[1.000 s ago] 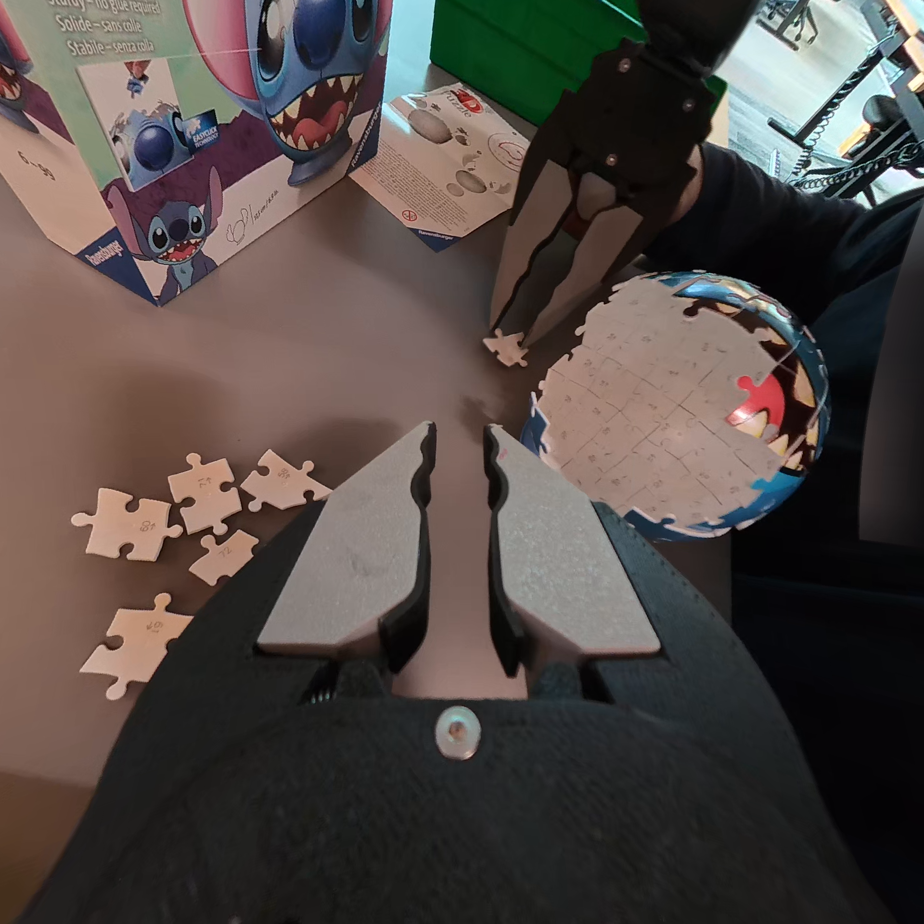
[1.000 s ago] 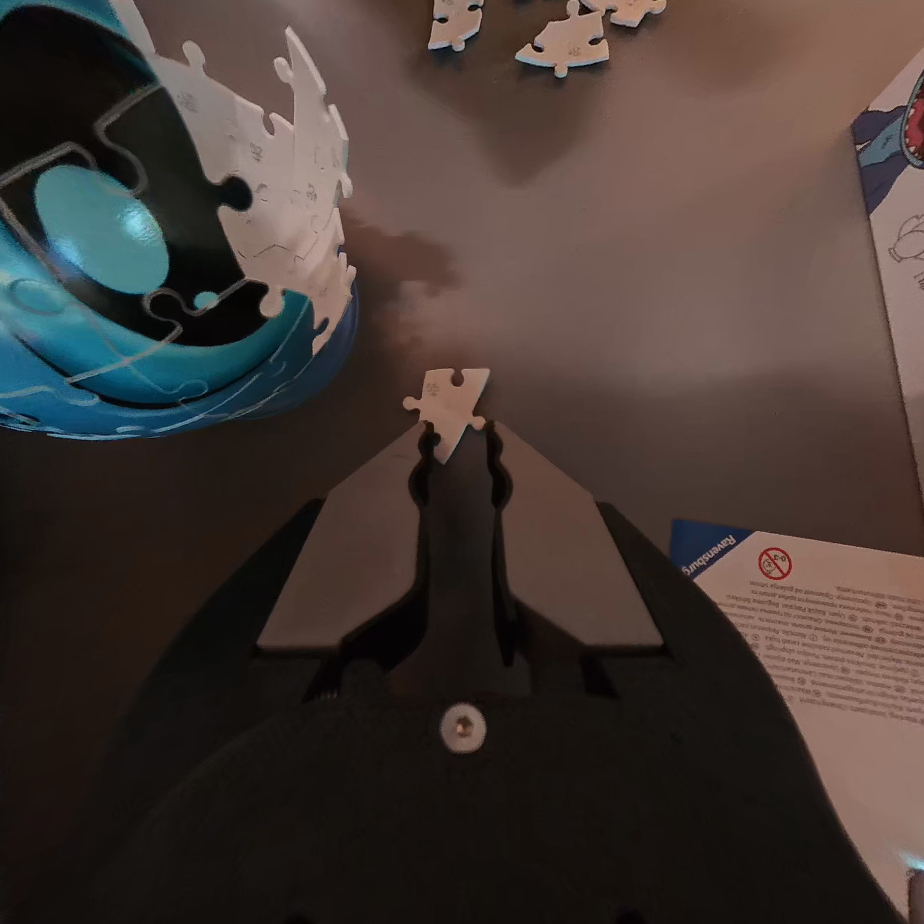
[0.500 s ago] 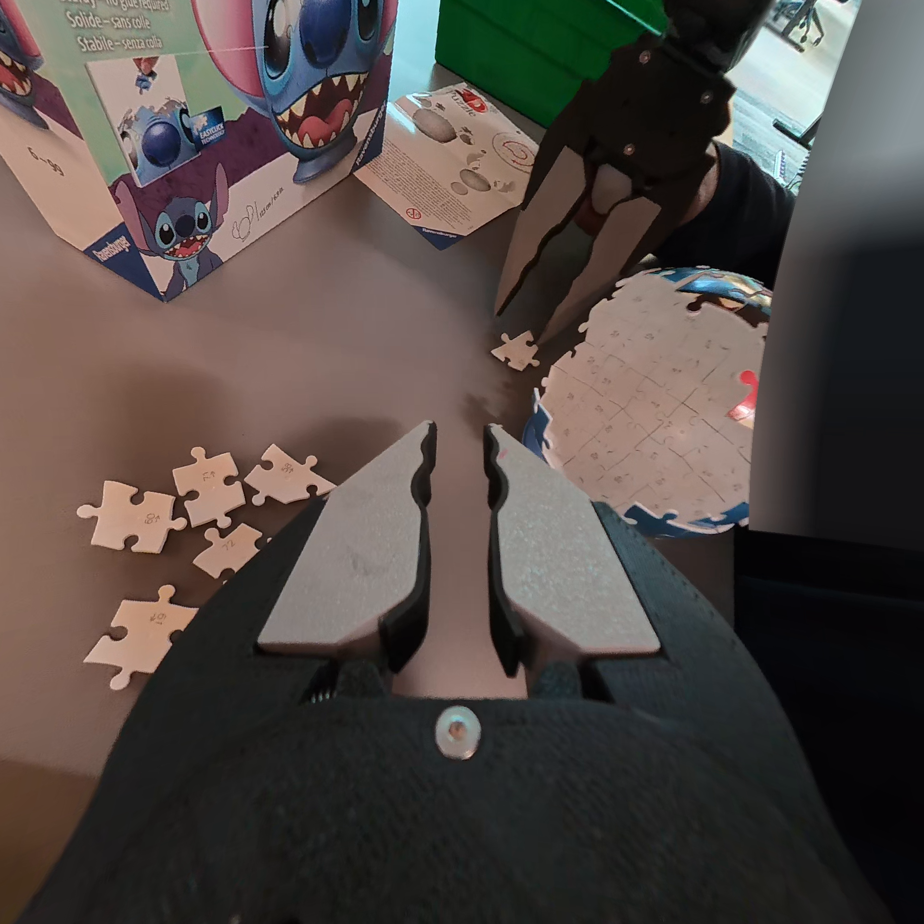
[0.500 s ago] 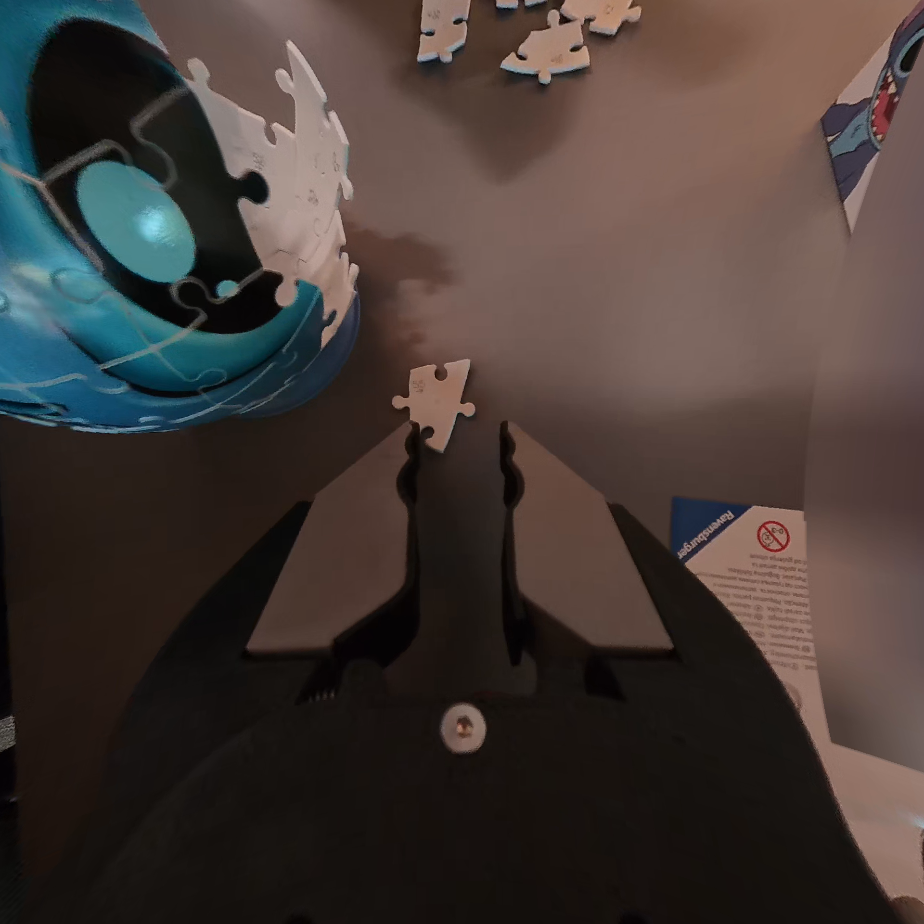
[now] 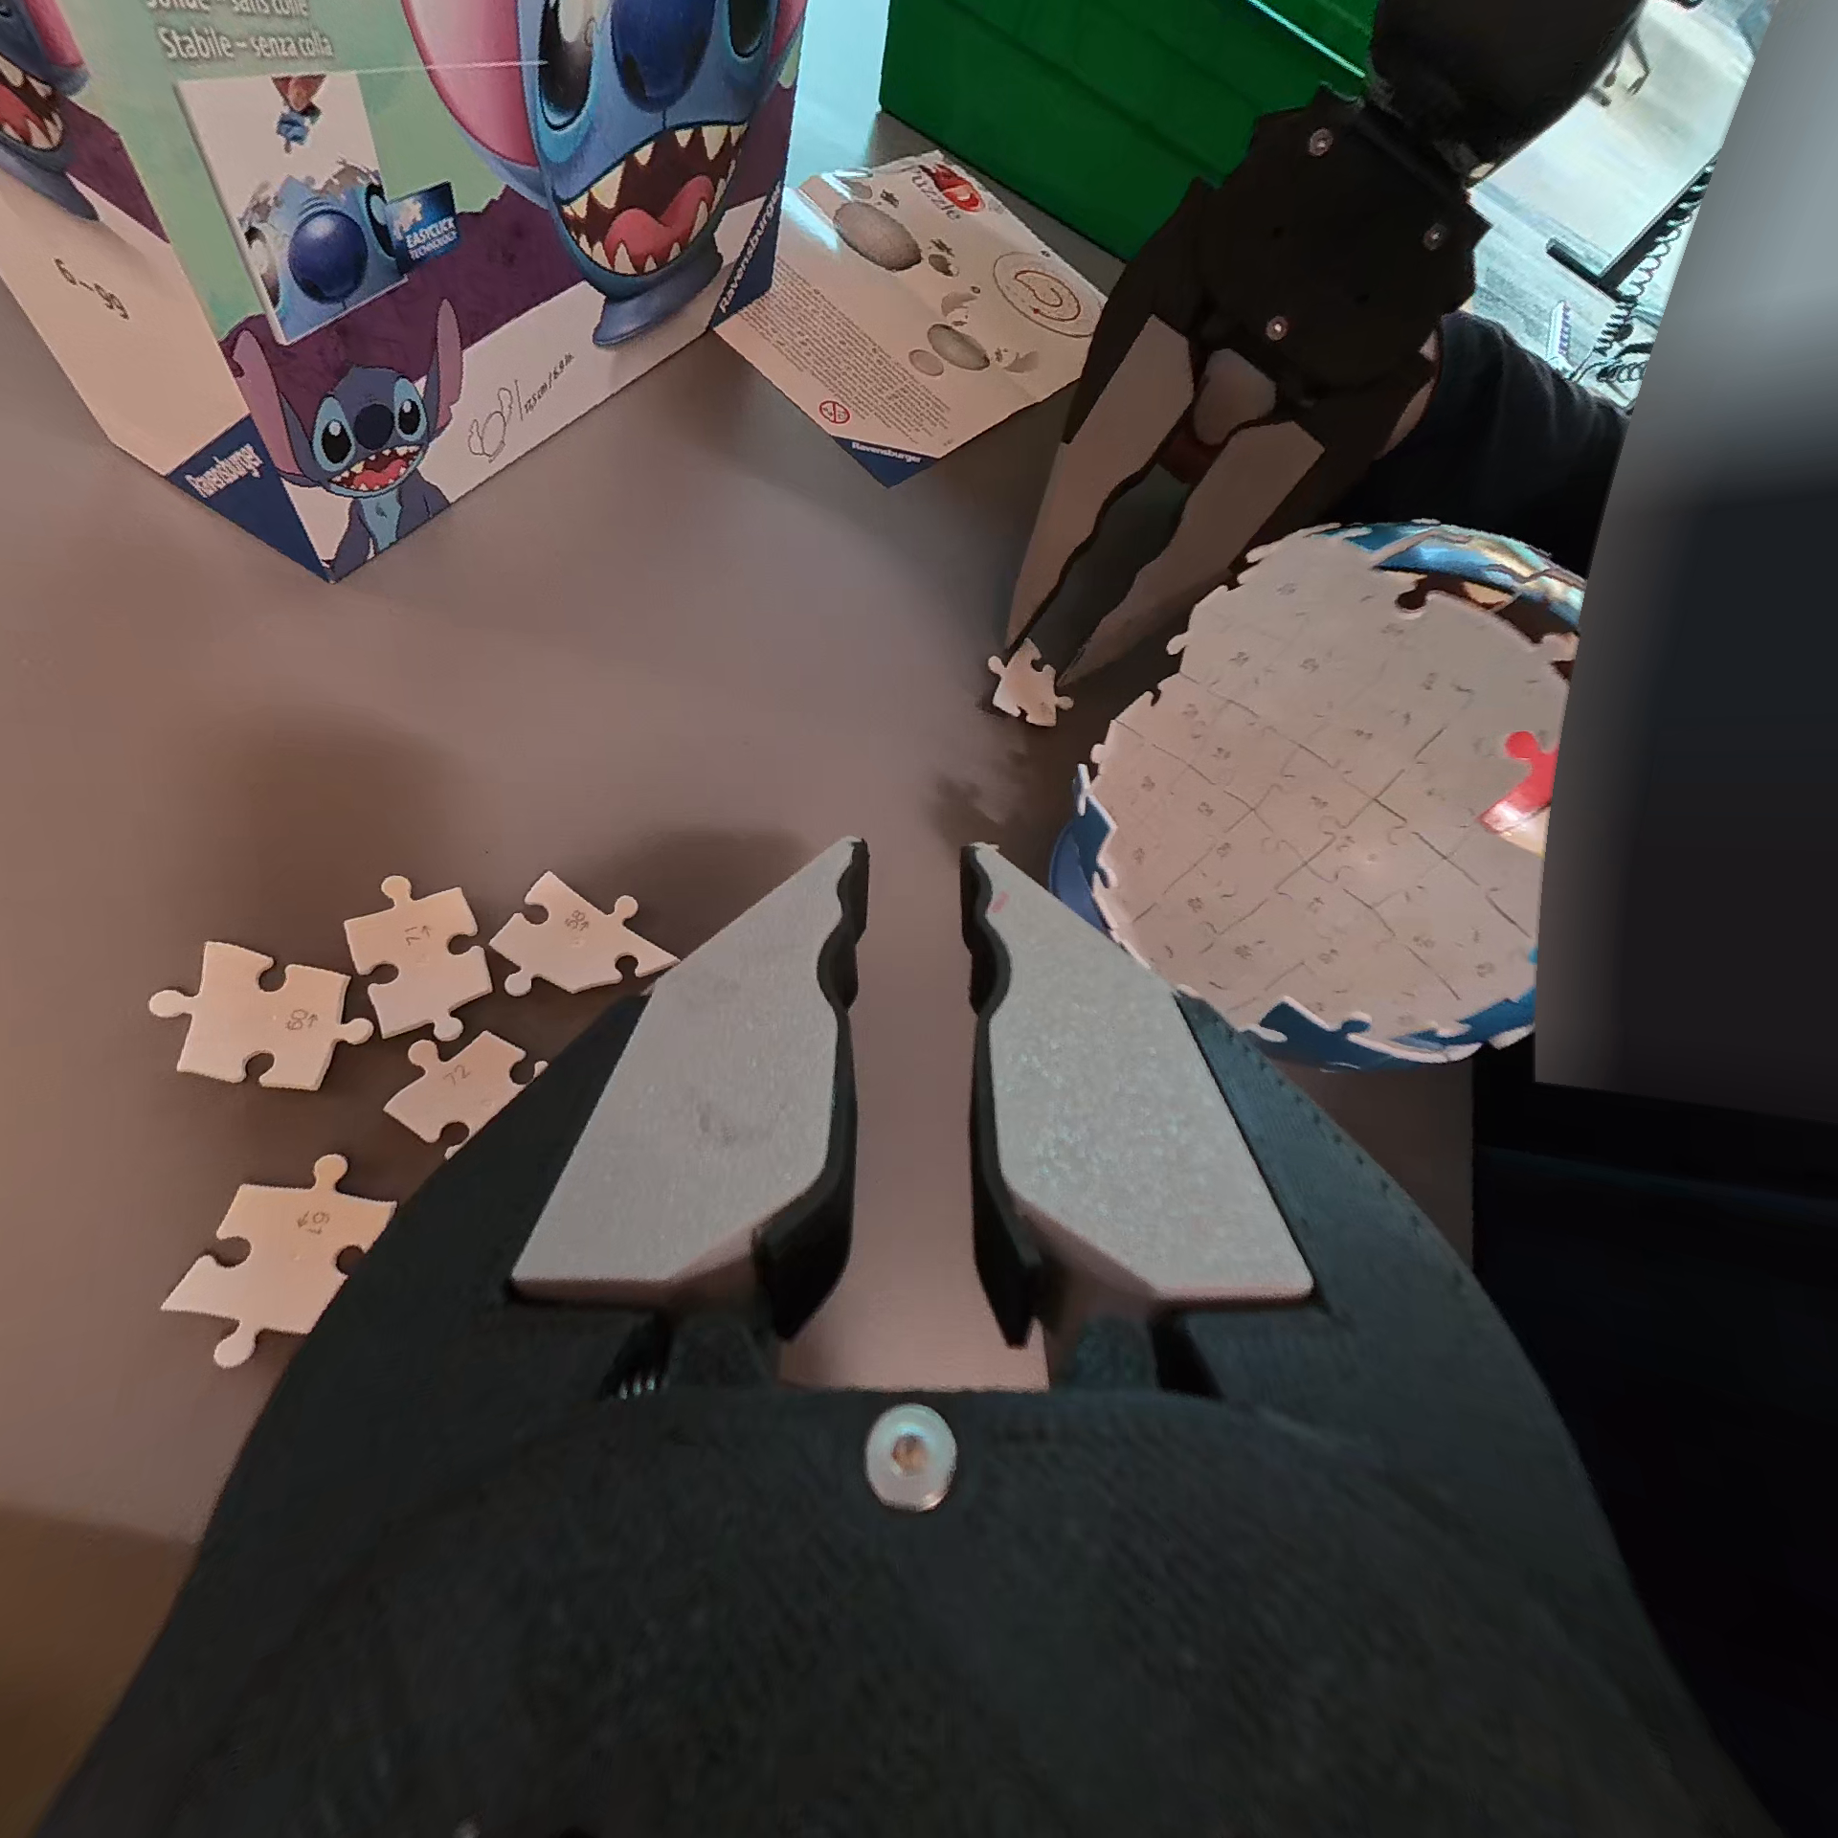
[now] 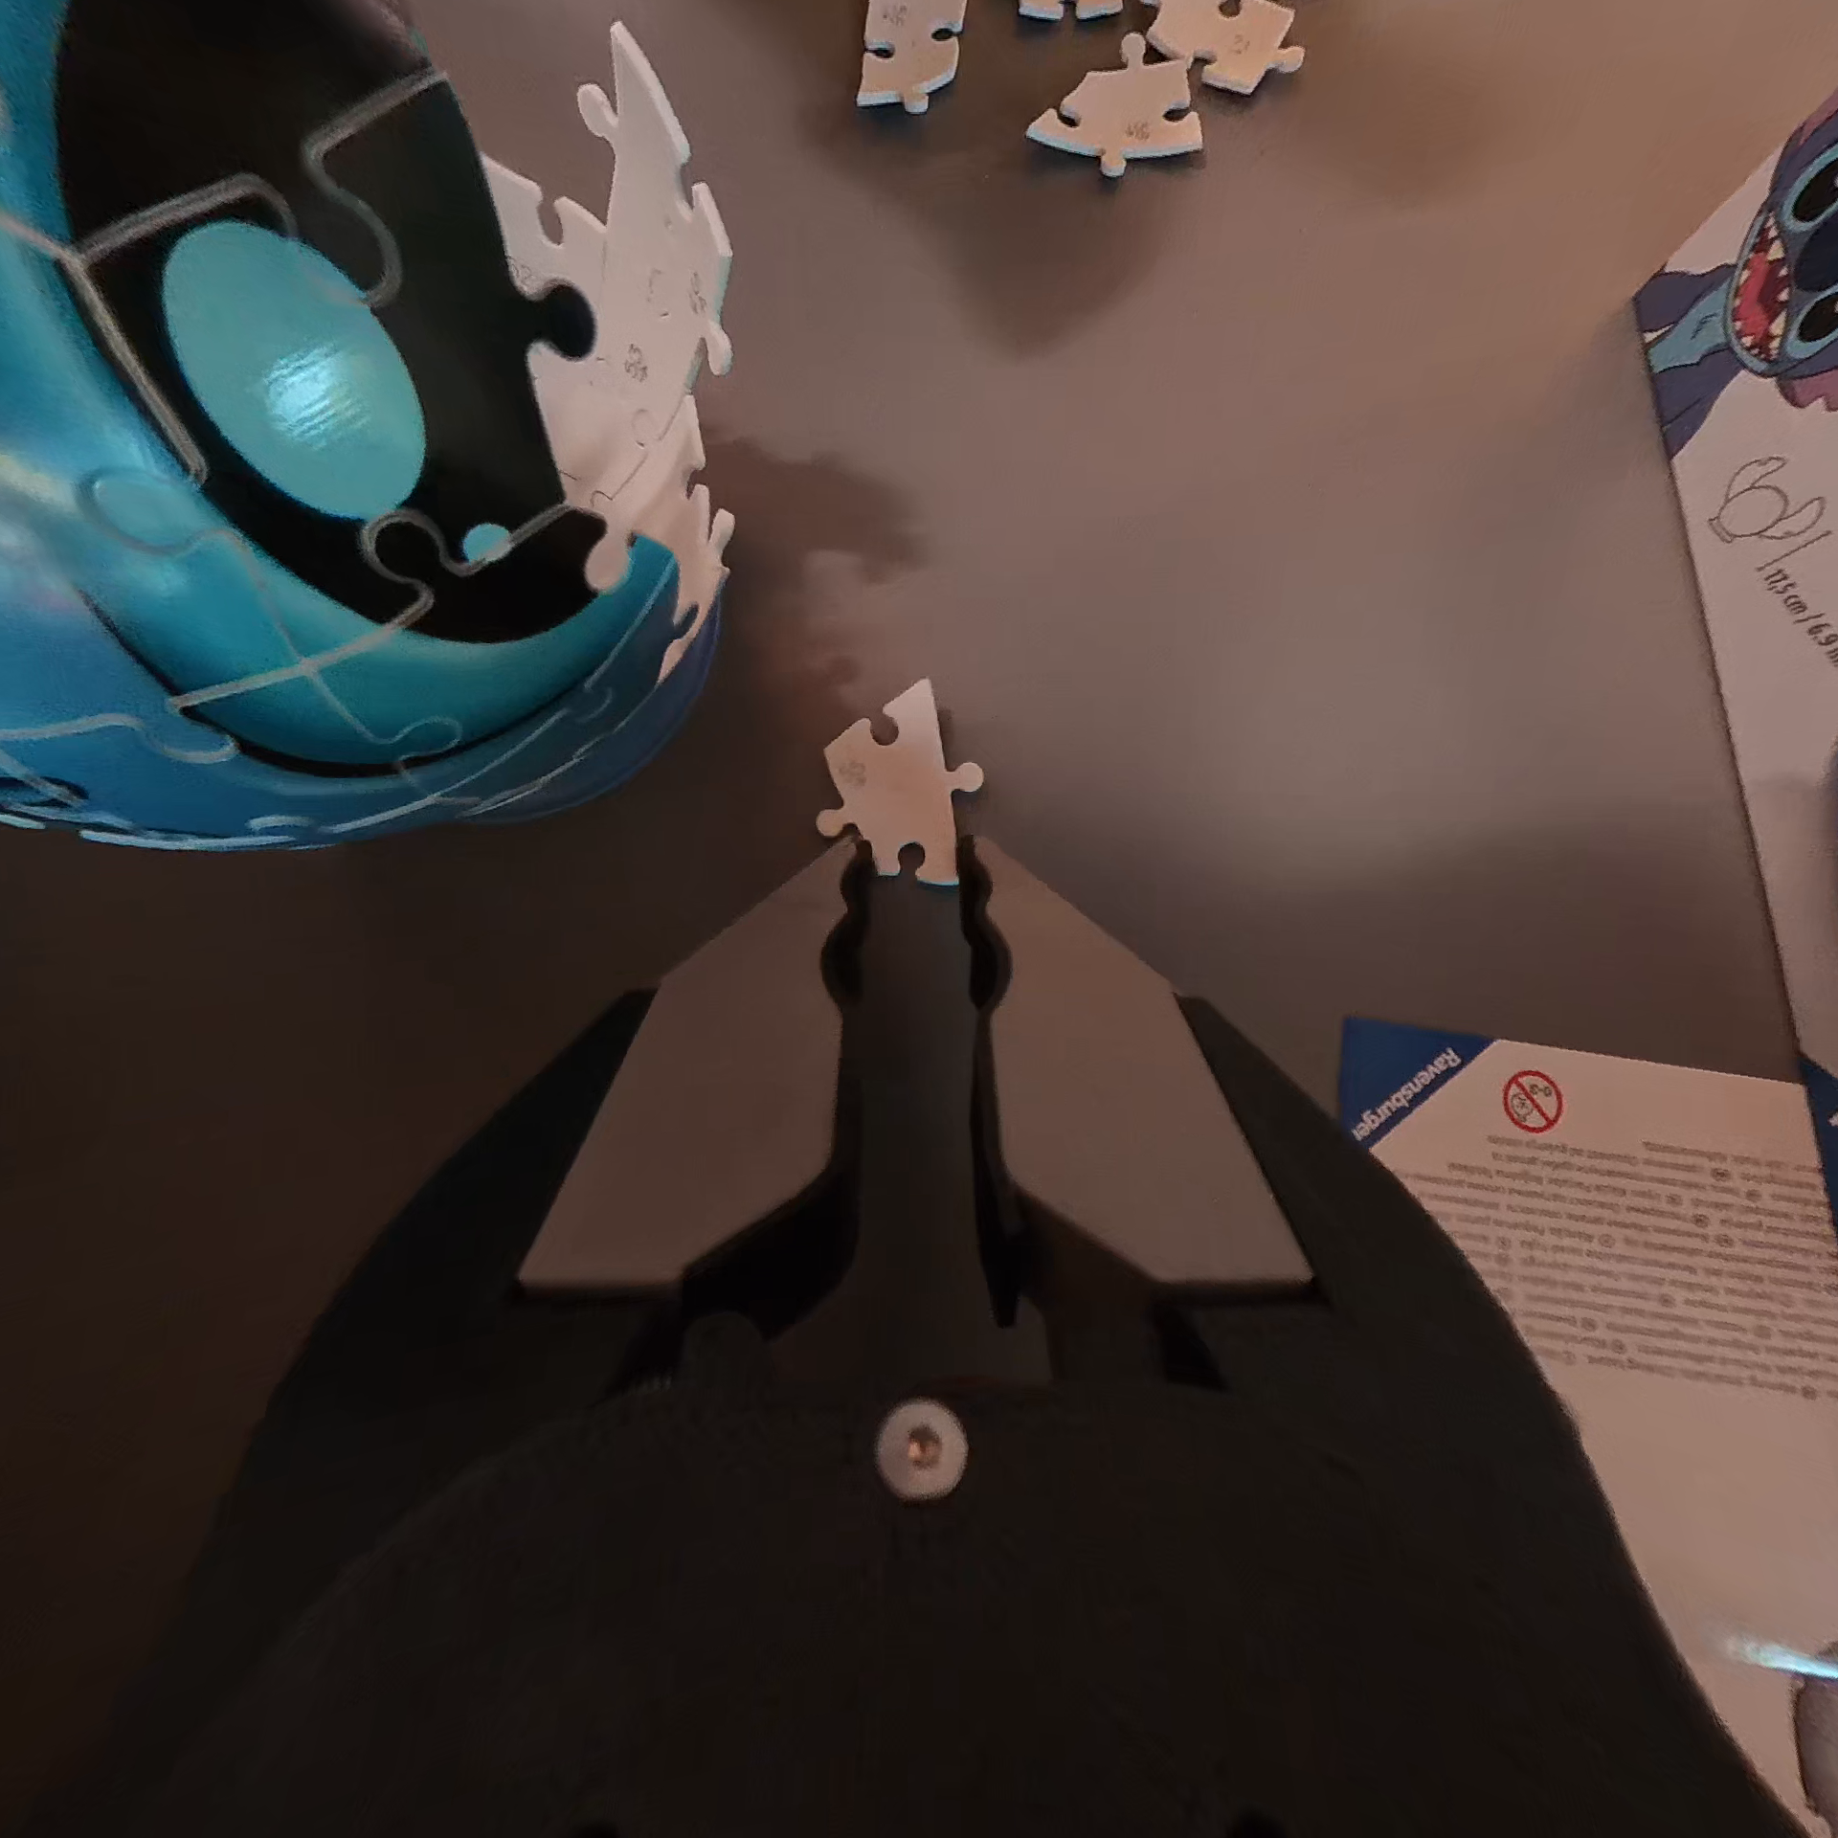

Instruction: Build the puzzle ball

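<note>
Since a moment ago the single piece (image 6: 900,791) has turned at our right gripper (image 6: 910,860), whose jaws stand slightly apart with the piece's near edge between the tips; whether they grip it, we cannot tell. Our left gripper (image 5: 912,860) hovers, jaws apart and empty, beside the half-built puzzle ball (image 5: 1323,845) on the tabletop (image 5: 597,696). We should pinch squarely, then lift toward the ball's open rim.

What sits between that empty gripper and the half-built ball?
Nothing: in the left wrist view, only bare table separates the left gripper from the puzzle ball.
</note>
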{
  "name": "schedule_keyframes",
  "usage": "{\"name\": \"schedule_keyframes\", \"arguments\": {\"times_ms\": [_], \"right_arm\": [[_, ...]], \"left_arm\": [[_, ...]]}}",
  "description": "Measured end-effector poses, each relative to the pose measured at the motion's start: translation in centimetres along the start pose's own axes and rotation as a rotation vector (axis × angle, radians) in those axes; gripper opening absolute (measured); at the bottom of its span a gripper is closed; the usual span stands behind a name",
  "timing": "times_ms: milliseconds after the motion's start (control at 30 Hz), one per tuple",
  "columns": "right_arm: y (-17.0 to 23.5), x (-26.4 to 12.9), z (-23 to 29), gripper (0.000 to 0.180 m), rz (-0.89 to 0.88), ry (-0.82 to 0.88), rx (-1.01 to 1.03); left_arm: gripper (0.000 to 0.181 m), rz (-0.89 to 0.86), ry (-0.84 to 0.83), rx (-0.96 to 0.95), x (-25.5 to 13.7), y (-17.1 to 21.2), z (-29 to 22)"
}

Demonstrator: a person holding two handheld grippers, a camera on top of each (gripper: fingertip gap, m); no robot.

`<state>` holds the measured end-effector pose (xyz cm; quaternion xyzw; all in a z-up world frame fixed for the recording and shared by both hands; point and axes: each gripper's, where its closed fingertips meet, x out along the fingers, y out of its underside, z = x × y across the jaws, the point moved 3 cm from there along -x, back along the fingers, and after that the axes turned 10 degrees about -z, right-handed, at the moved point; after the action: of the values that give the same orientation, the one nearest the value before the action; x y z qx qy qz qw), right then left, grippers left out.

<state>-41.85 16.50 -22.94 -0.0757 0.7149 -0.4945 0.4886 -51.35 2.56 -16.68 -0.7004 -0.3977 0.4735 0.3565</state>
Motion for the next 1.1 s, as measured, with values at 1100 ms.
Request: {"name": "schedule_keyframes", "arguments": {"times_ms": [1100], "right_arm": [[-8.5, -3.4, -5.8, 0.013, -0.227, 0.337, -0.122]], "left_arm": [[0.025, -0.112, 0.093, -0.169, 5.5, -6.6, 1.0]]}}
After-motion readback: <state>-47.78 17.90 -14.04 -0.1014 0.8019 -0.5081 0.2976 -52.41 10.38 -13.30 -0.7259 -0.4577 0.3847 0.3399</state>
